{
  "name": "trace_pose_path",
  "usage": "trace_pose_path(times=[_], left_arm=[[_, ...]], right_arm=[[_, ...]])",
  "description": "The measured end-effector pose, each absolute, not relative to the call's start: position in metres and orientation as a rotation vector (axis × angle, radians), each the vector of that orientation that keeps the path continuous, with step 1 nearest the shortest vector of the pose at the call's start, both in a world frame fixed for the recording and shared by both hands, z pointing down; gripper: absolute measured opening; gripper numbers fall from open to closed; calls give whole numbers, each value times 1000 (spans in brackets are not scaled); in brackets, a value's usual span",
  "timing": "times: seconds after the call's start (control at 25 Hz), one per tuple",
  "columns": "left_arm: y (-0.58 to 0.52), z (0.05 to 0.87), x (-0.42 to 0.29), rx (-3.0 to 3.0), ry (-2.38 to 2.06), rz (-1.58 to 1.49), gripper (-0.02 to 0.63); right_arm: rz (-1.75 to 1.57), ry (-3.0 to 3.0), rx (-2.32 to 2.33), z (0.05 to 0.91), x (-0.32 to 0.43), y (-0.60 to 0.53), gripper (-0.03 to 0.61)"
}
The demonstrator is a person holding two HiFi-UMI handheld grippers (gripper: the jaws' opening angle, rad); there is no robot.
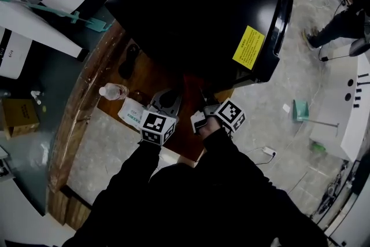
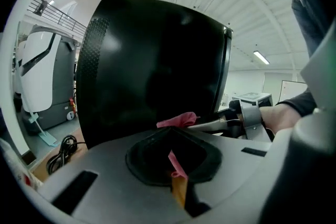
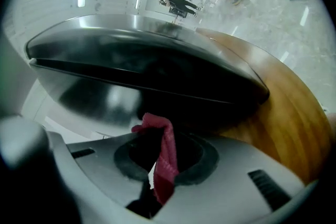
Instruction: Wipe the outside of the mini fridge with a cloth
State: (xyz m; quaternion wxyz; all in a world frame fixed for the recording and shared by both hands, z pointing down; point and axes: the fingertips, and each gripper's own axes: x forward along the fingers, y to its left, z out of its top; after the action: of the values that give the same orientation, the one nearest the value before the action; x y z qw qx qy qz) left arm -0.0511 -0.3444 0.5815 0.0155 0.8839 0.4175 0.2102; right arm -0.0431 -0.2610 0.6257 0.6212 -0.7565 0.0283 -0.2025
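The mini fridge [image 1: 202, 8], black and glossy, is standing on a round wooden surface [image 3: 294, 113], with a yellow label [image 1: 248, 47] showing near its door edge. The pink cloth [image 3: 167, 157] is sitting low against the fridge's near side. It is very close to the casing, but I cannot tell whether it is actually touching.

No streaks or wiped patches are showing on the dark panels. Judging from that, the wiping looks to be only at its start, or working along this lower near side, with the top, the door and the far sides probably still to do.

Both tools are sharing the cloth. The right gripper [image 3: 157, 134] is pinching a fold that is hanging down between its closed jaws. The left gripper [image 2: 173, 139] is clamping a thin strip of the same cloth, with a bunch of it gathering just past its tips.

The two grippers are sitting just beside each other, held out low in front of the person on dark-sleeved arms. The left one is facing the fridge's side wall squarely, and the right one is coming in from beside it, angled up along the casing.
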Motion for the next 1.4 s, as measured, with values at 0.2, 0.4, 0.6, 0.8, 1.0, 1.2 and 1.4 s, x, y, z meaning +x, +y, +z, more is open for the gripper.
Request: trace_pose_path(times=[0.2,0.4,0.6,0.8,1.0,1.2,1.4], left_arm=[[-341,623,-52,2746,1287,773,6],[-339,638,-58,2736,1273,817,6],[-342,632,-66,2730,1259,802,6],[-349,608,-74,2731,1251,743,6],[-357,569,-87,2712,1256,634,6],[-359,523,-108,2660,1281,520,6],[-355,467,-141,2632,1361,415,6]], right_arm=[[-555,-6,-1743,687,-43,-260,61],[-644,-59,-1768,738,-44,-256,61],[-696,-116,-1787,769,-46,-253,60],[-733,-47,-1886,759,-49,-257,57],[-661,215,-2048,682,-65,-269,57],[-484,505,-2232,569,-93,-274,57],[-323,820,-2484,464,-127,-279,49]])
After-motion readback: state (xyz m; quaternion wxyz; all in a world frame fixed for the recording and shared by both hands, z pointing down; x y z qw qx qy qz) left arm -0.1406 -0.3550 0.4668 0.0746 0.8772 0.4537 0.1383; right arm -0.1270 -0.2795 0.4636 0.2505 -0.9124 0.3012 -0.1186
